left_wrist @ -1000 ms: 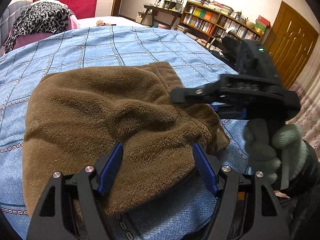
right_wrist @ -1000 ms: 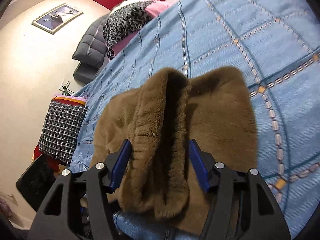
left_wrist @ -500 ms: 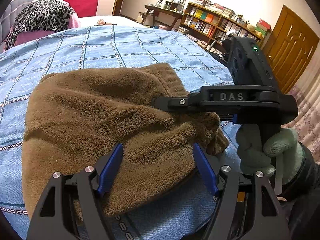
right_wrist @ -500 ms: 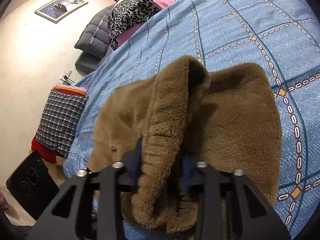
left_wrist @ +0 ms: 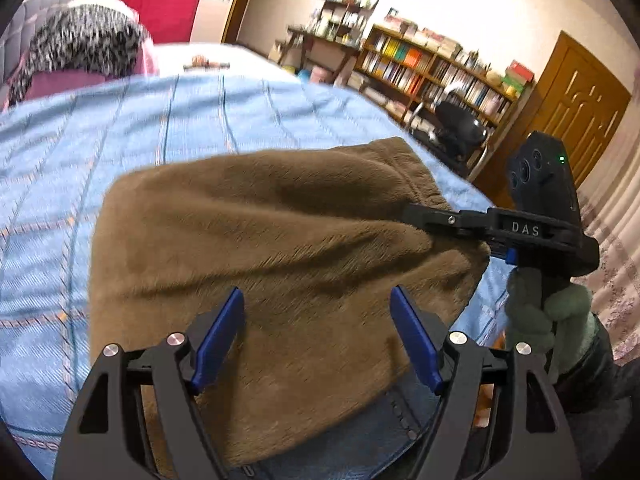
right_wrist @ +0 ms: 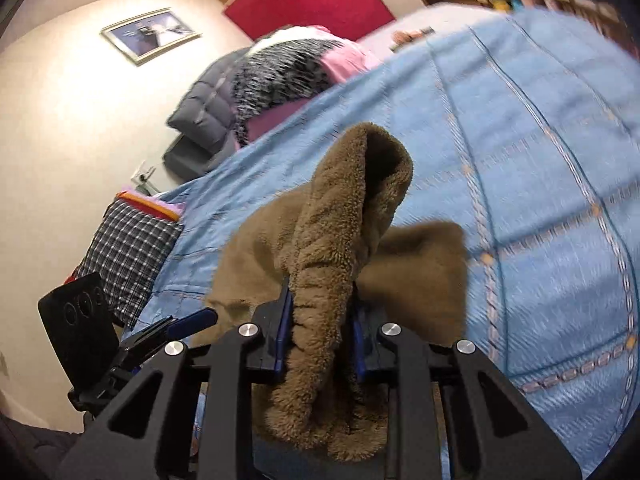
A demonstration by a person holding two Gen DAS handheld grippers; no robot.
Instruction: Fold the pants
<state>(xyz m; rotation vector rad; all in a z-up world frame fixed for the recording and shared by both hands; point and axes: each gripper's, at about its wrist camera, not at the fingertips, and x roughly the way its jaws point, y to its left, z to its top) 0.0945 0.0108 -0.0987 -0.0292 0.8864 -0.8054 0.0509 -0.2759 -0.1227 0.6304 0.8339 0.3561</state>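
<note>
- Fleece pants (left_wrist: 280, 248) lie bunched on the bed (left_wrist: 160, 120); right gripper (right_wrist: 320, 332) is clamped on the lifted waistband.
- Left gripper (left_wrist: 316, 332) stands apart, holding nothing.
- Risk: one-sided lift drags, skewing the fold; thick pile may slip out.

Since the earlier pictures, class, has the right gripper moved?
Yes. The right gripper, shut on the brown pants, has drawn back rightward toward the wooden door in the left wrist view.
</note>
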